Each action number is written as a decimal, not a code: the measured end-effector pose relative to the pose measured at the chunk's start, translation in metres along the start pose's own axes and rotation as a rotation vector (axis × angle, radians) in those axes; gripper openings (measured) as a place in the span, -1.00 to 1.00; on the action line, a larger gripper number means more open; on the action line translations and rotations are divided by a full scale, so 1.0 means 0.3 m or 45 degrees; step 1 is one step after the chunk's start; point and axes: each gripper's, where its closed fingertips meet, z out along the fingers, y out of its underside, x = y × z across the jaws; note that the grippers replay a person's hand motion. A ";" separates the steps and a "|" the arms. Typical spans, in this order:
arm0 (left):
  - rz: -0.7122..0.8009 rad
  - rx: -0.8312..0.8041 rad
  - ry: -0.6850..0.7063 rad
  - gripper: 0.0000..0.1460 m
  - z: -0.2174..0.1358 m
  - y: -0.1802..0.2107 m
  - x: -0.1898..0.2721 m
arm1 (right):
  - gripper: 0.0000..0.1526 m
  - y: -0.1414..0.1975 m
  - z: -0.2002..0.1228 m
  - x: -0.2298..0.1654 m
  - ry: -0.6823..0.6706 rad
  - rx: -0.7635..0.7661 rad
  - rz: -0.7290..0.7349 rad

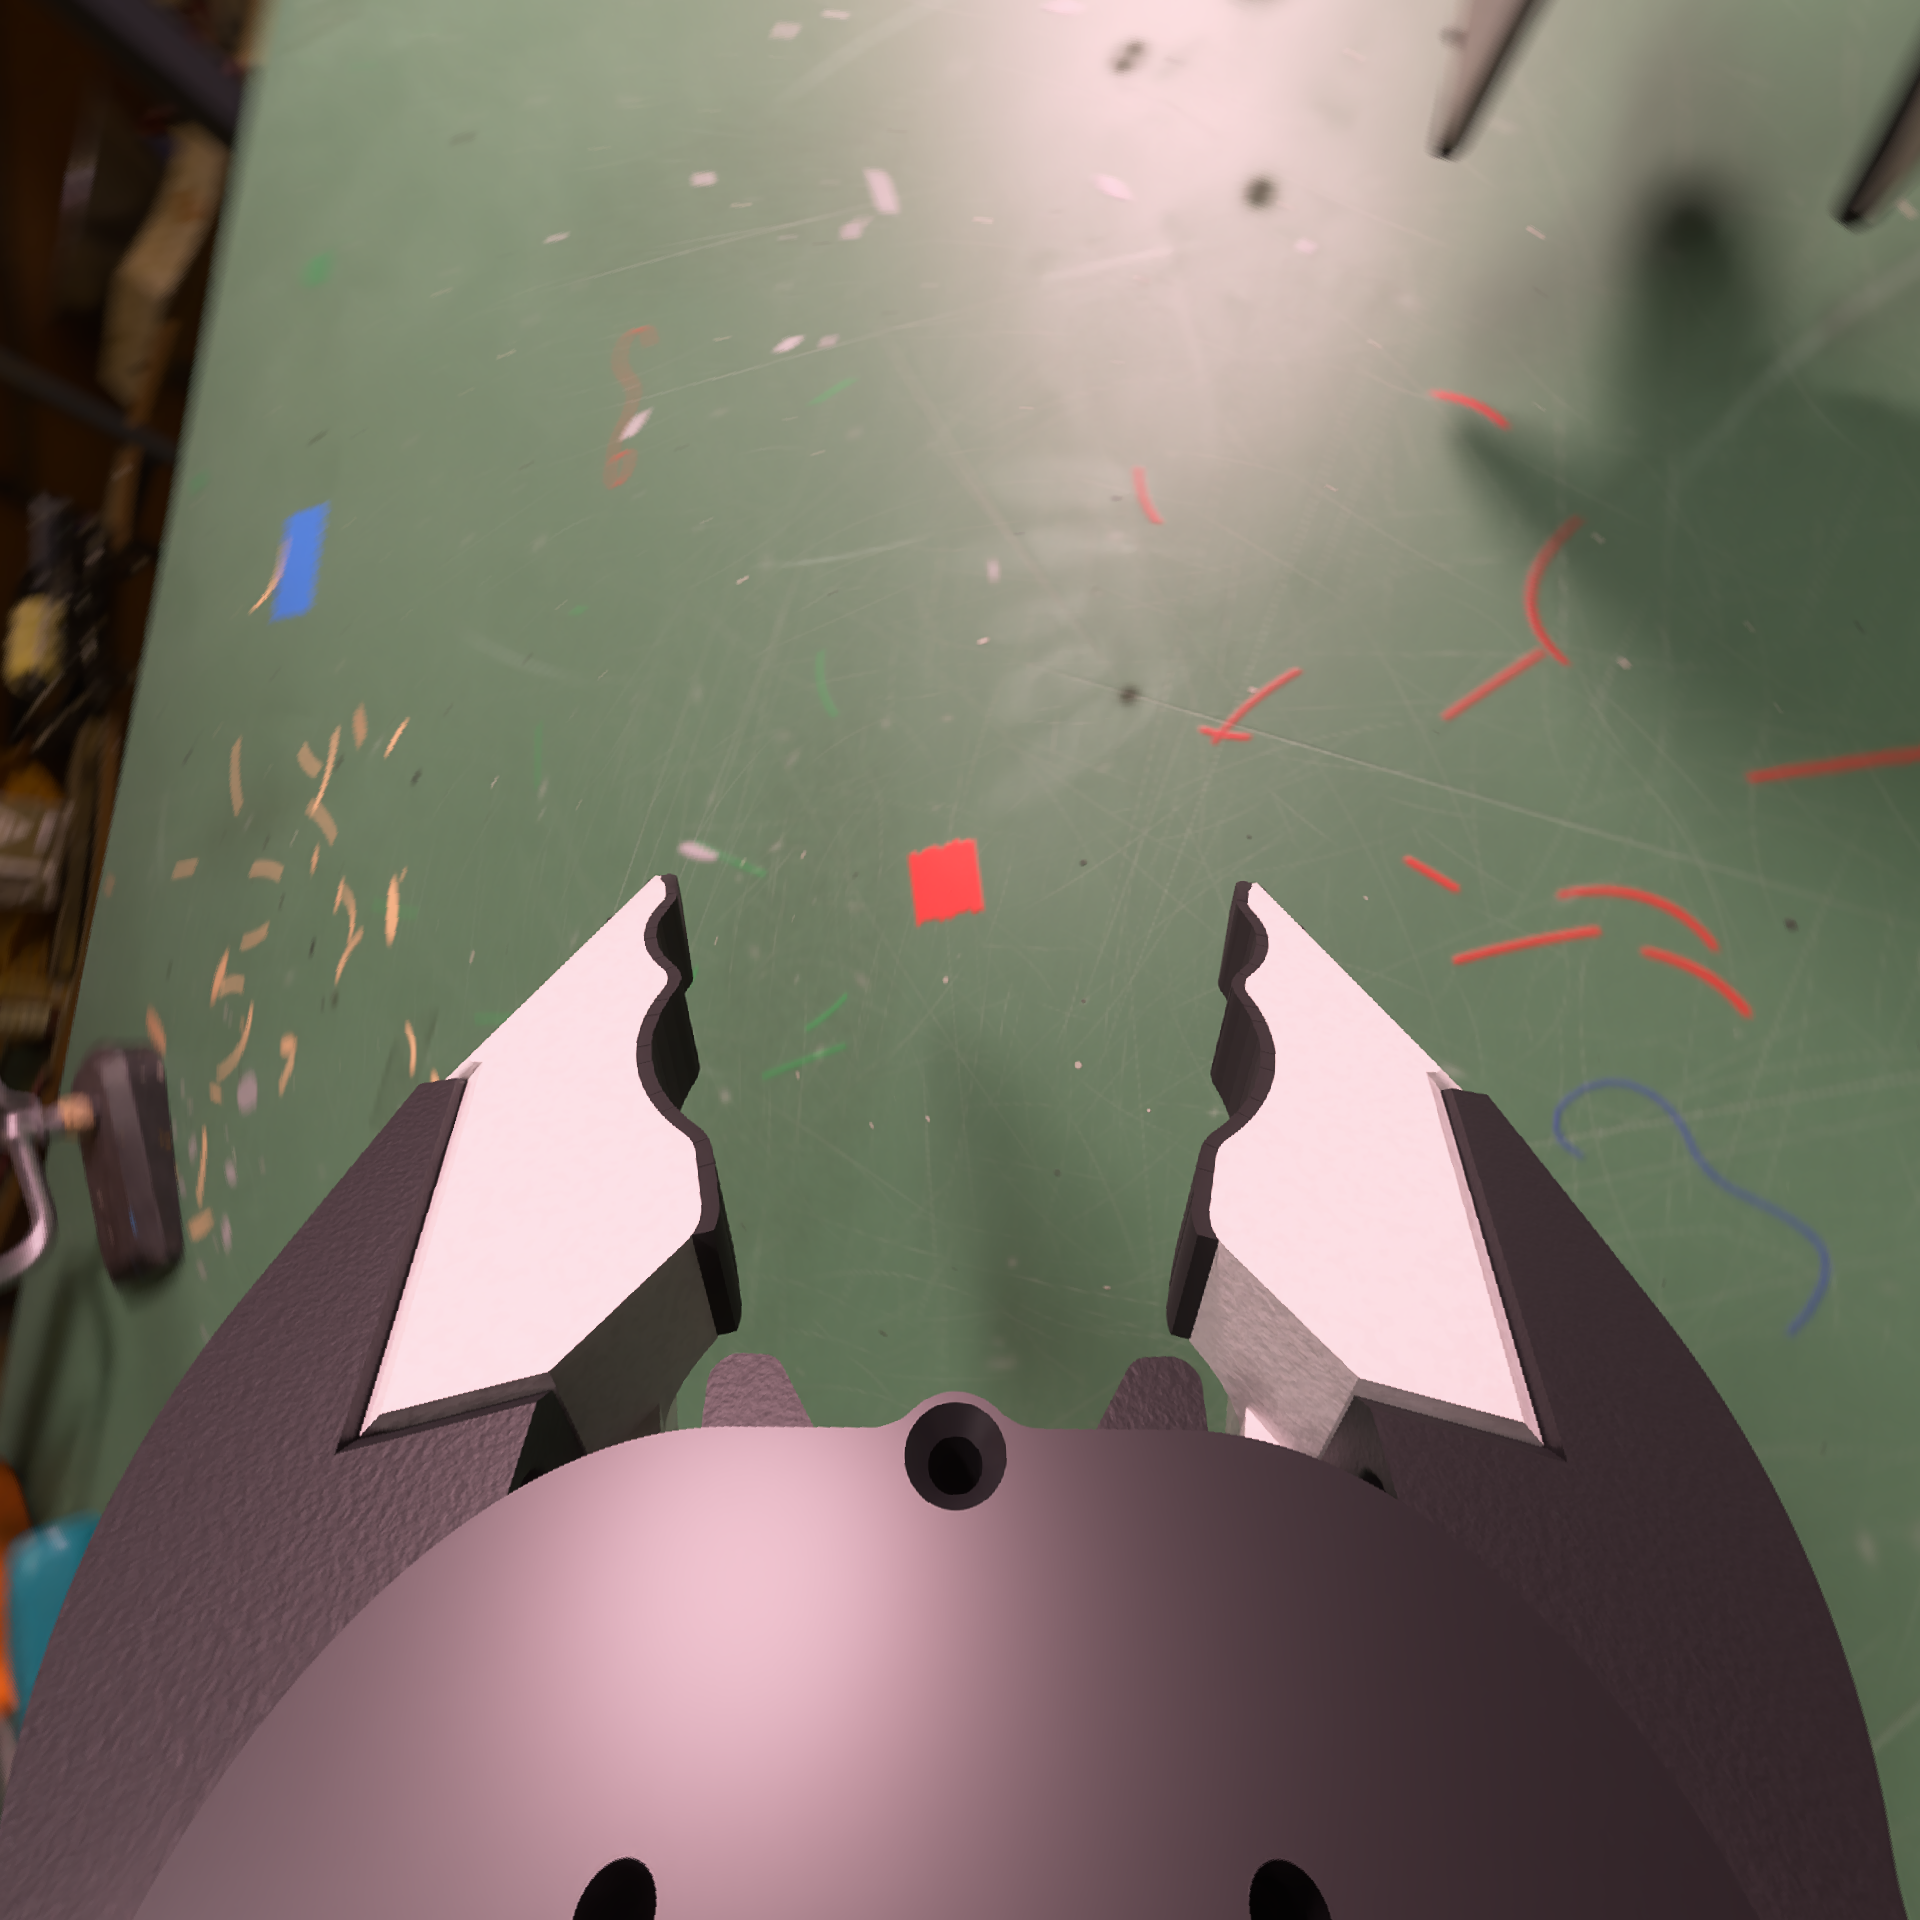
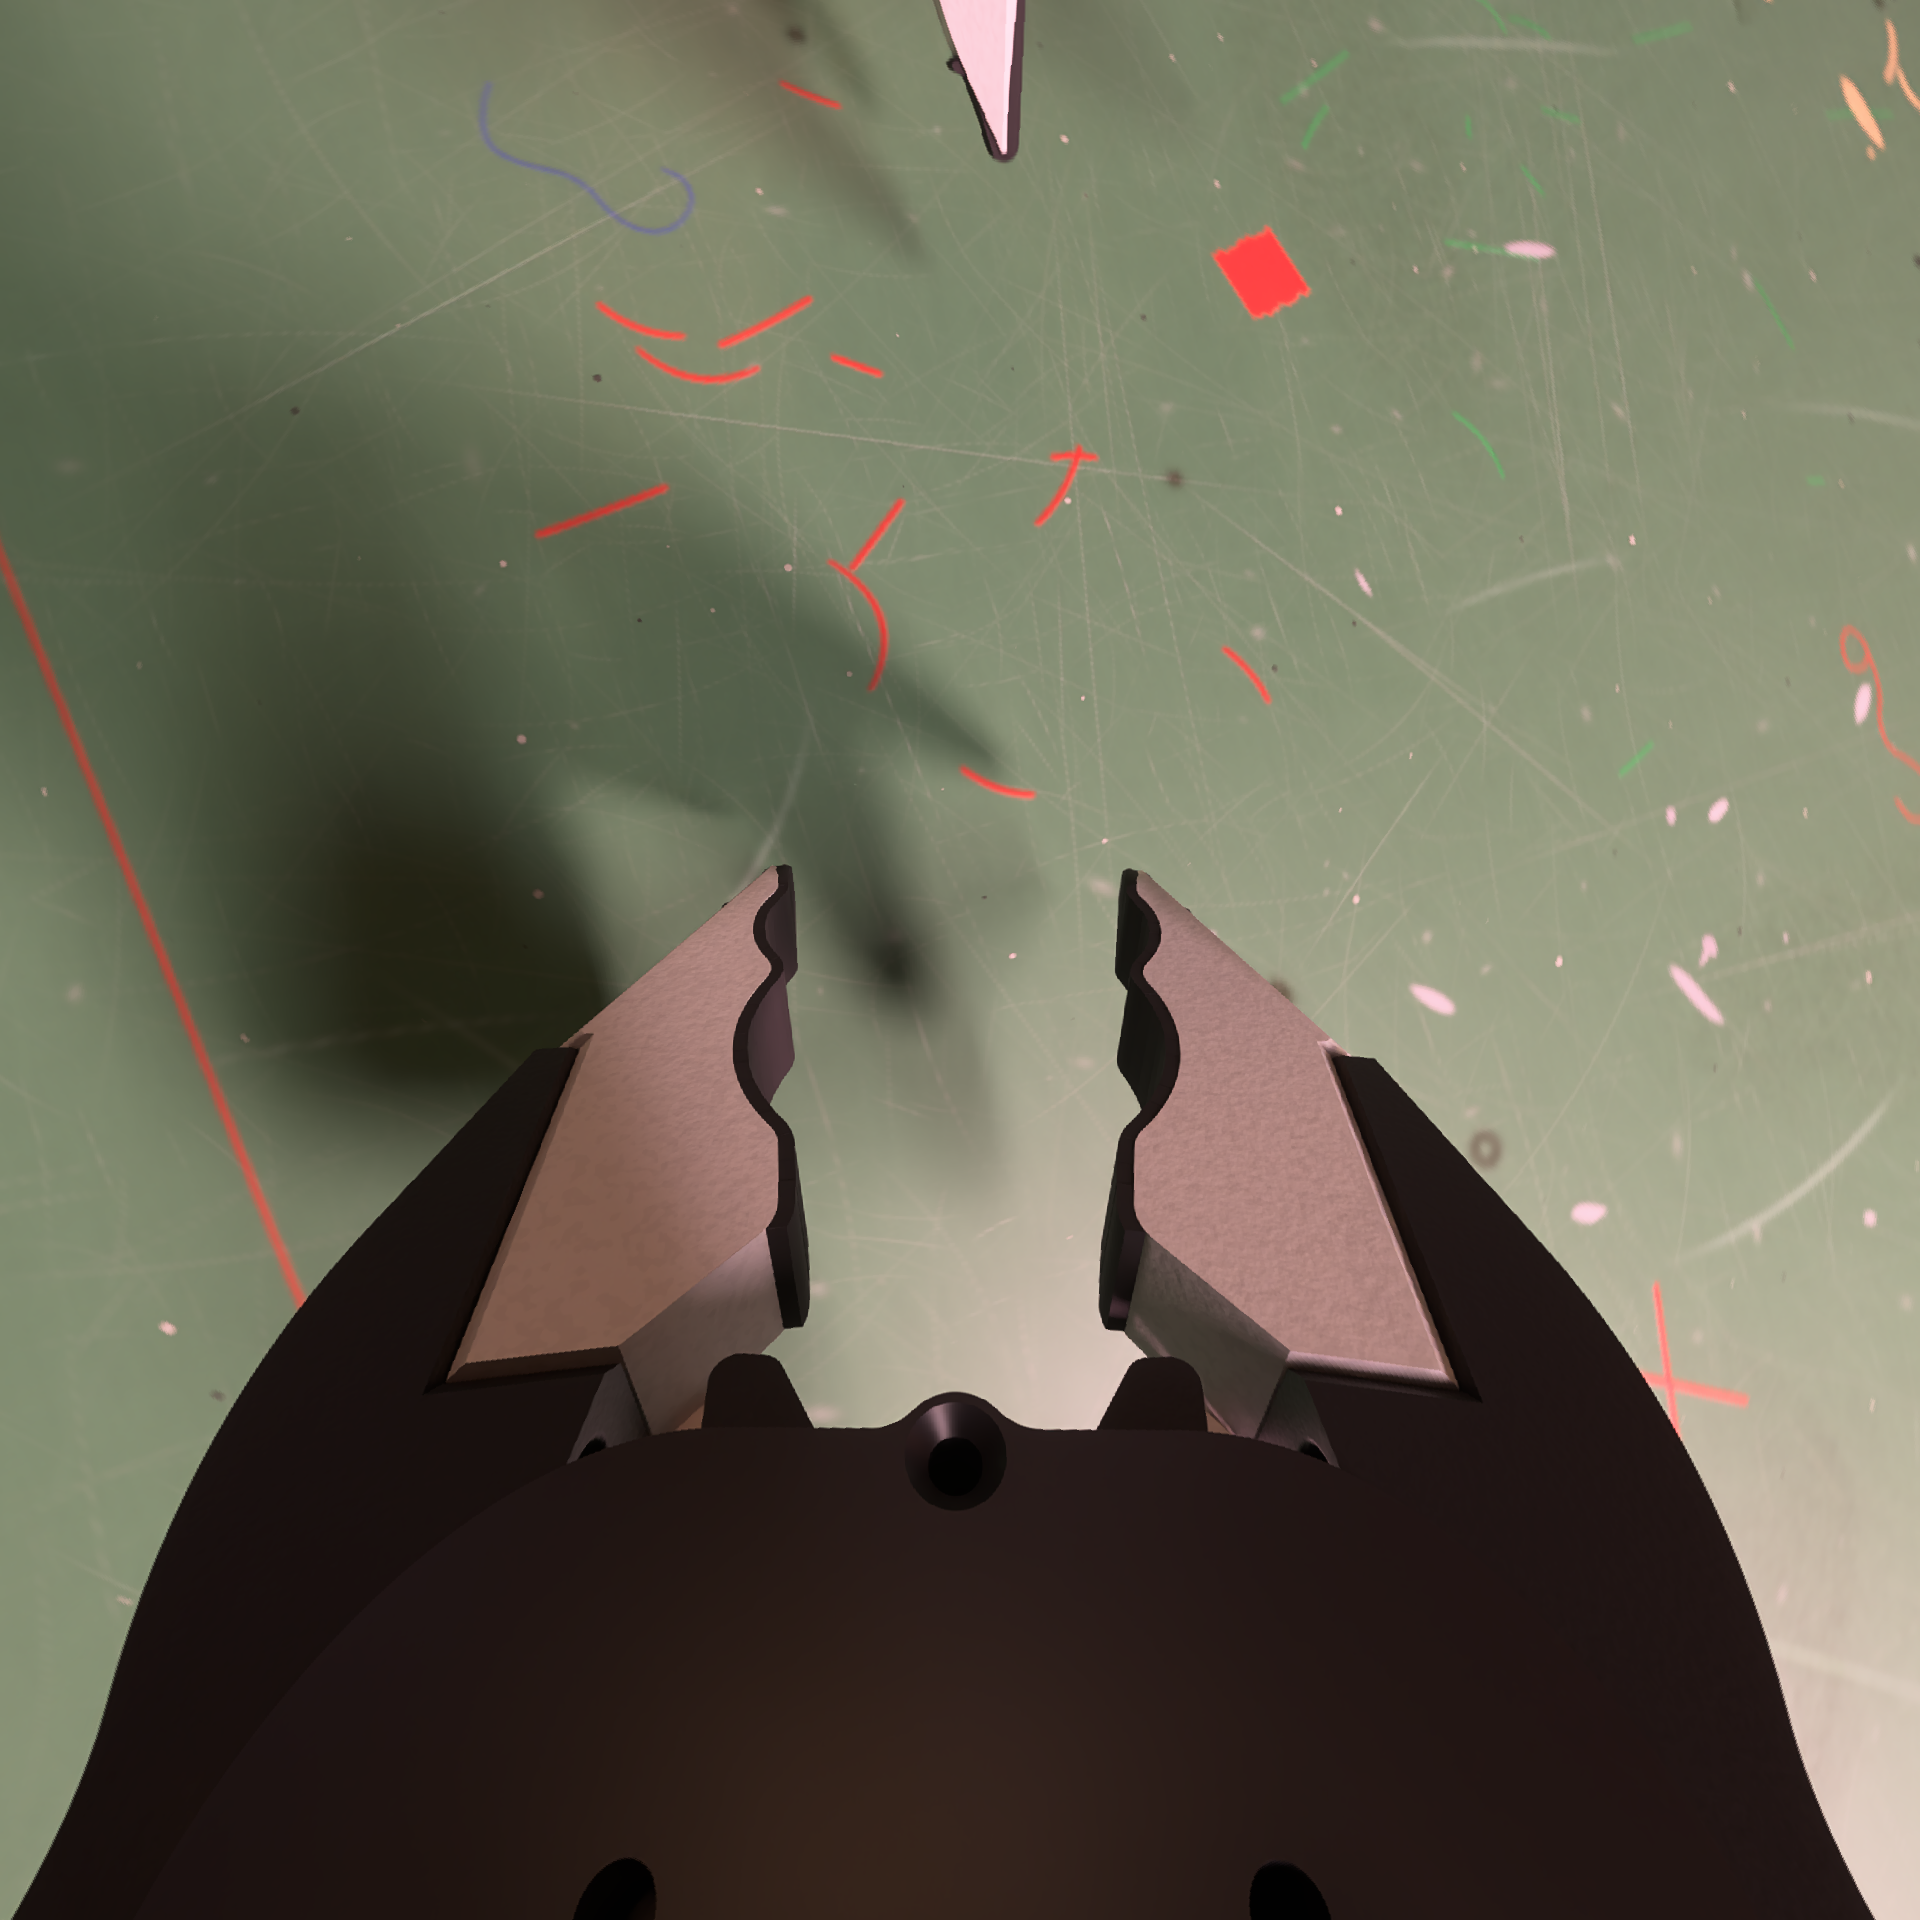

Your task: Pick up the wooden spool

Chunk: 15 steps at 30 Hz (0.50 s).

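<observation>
Oddly, no wooden spool shows in either view, so where it lies cannot be told; the left gripper (image 1: 956, 883) hangs over the green desk (image 1: 935, 520) with its jaws spread wide and nothing between them; the right gripper (image 2: 956, 873) is likewise parted, a little narrower, and empty. Below them lie only a red square scrap (image 1: 945, 881), red thread clippings (image 2: 717, 338), and wood shavings (image 1: 291, 883). By my judgement a wooden spool would be light, stiff and fairly smooth, apt to roll on its side; the narrow waist between its flanges looks the surest place to close on.
</observation>
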 end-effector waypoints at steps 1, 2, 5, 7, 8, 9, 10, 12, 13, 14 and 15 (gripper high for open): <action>-0.081 0.032 -0.066 0.41 -0.010 0.014 -0.008 | -0.18 0.000 -0.003 -0.009 0.031 -0.019 0.028; -0.166 0.067 -0.125 0.39 -0.021 0.030 -0.011 | -0.18 0.001 -0.006 -0.019 0.056 -0.042 0.049; -0.381 0.162 -0.207 0.17 -0.059 0.081 0.025 | -0.17 0.009 -0.020 -0.035 0.108 -0.119 0.041; -0.453 0.200 -0.116 0.08 -0.077 0.088 0.099 | -0.16 0.017 -0.028 -0.047 0.077 -0.144 0.047; -0.456 0.209 -0.063 0.00 -0.083 0.080 0.138 | -0.16 0.022 -0.032 -0.057 0.039 -0.150 0.056; -0.438 0.219 -0.016 -0.11 -0.087 0.065 0.174 | -0.16 0.023 -0.036 -0.063 0.014 -0.144 0.075; -0.411 0.229 0.015 -0.20 -0.087 0.045 0.205 | -0.15 0.025 -0.039 -0.066 0.001 -0.139 0.103; -0.347 0.238 0.068 -0.24 -0.073 -0.003 0.252 | -0.14 0.024 -0.043 -0.074 -0.004 -0.140 0.148; -0.314 0.238 0.083 -0.24 -0.059 -0.026 0.265 | -0.13 0.022 -0.044 -0.081 -0.006 -0.141 0.154; -0.288 0.237 0.091 -0.22 -0.043 -0.045 0.272 | -0.11 0.021 -0.045 -0.090 -0.010 -0.145 0.148; -0.271 0.234 0.109 -0.22 -0.027 -0.061 0.279 | -0.10 0.021 -0.047 -0.100 -0.015 -0.151 0.134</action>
